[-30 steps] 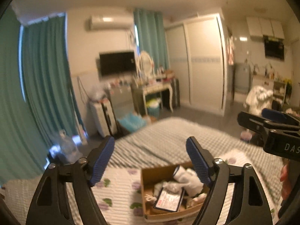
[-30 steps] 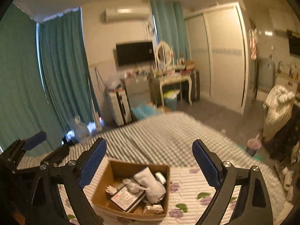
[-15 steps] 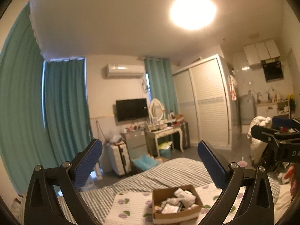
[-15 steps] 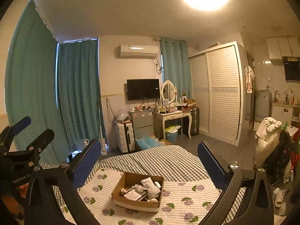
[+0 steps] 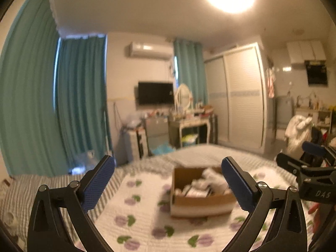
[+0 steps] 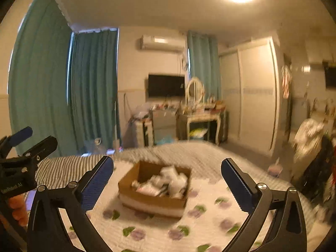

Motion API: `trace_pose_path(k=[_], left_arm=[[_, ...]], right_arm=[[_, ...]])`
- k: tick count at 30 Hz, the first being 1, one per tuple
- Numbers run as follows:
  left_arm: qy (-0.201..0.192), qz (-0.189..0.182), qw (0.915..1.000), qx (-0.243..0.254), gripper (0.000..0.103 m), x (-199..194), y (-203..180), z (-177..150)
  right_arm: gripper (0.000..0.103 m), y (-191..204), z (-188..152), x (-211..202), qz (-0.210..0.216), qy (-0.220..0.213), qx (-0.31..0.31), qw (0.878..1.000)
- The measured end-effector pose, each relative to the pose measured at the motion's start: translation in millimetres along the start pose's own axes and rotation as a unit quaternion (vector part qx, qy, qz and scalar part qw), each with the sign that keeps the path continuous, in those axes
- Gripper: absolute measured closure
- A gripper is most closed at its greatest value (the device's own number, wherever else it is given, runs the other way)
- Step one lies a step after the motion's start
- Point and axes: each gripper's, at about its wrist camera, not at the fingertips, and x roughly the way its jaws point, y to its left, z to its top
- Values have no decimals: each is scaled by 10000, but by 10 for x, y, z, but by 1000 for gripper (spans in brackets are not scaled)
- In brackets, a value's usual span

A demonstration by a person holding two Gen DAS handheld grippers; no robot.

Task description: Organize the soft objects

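Note:
A brown cardboard box (image 5: 201, 204) sits on a white quilt with purple flowers (image 5: 142, 226) on the bed. It holds a heap of white soft items (image 5: 210, 178) and a flat packet. The same box (image 6: 155, 202) with its white items (image 6: 170, 178) shows in the right wrist view. My left gripper (image 5: 168, 180) is open and empty, held above the quilt short of the box. My right gripper (image 6: 167, 181) is open and empty, also short of the box. Each gripper shows at the edge of the other's view: the right one (image 5: 310, 168), the left one (image 6: 25, 147).
A grey striped blanket (image 6: 180, 151) covers the far part of the bed. Beyond it stand teal curtains (image 5: 82, 105), a wall TV (image 5: 155, 93), a dressing table (image 5: 193, 124), a white wardrobe (image 5: 241, 96) and clothes on a rack (image 5: 298, 130).
Both views tilted up to the ceiling half a second ago and have come back down toward the bed. The box looks nearer than half a second ago. Both grippers stay open.

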Motion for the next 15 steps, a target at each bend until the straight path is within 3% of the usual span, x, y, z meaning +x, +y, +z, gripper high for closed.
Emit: trace_pose_path(k=[4,8,15], left_arm=[[427,37,9991,-3,0,290,16,-337],[574,32,9983,46,0,410,-3,-483],[681,-15,9977,28,0,448,17,-584]], right_arm=[[0,-105,-355,394,-61,366,142,9992],[0,-192,-557,614,-137,711,267,9970],[0,-242,-616,627,-153,755,315,9965]])
